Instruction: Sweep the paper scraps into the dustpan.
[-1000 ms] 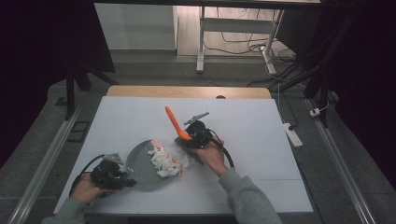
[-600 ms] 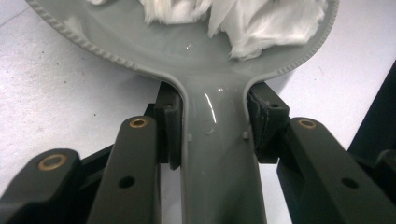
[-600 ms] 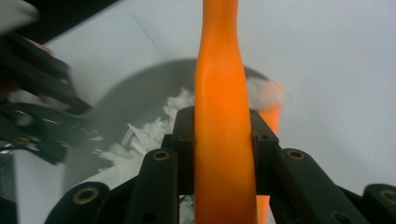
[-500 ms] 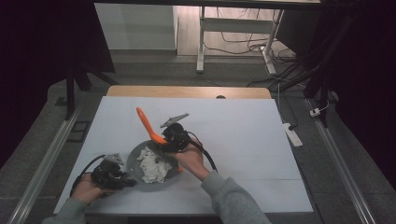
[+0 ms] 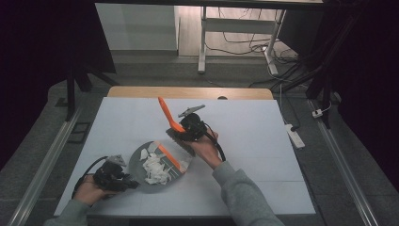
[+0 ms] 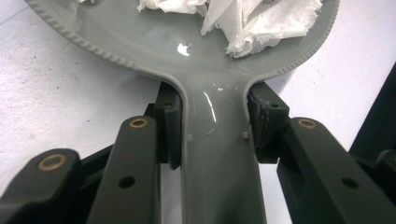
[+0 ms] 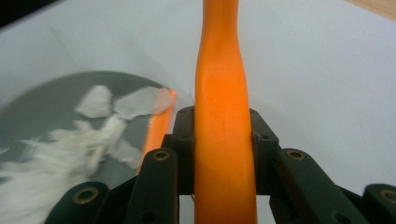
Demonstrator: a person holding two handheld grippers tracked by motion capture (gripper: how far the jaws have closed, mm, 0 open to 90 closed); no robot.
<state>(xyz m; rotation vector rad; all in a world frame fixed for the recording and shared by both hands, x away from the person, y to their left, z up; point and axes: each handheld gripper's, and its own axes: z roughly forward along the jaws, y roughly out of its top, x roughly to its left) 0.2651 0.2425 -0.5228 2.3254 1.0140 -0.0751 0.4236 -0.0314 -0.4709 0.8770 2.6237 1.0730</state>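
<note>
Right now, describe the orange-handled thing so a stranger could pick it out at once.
On the white table, look just right of the grey dustpan holding torn white paper scraps. The right tool is shut on a brush whose handle slants up and away. It is the one long bright orange thing standing clear of the table.

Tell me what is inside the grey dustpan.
The grey dustpan holds a heap of crumpled white paper scraps, spread toward its orange lip. Whatever lies beneath the heap is covered, so the pan floor there cannot be seen.
</note>
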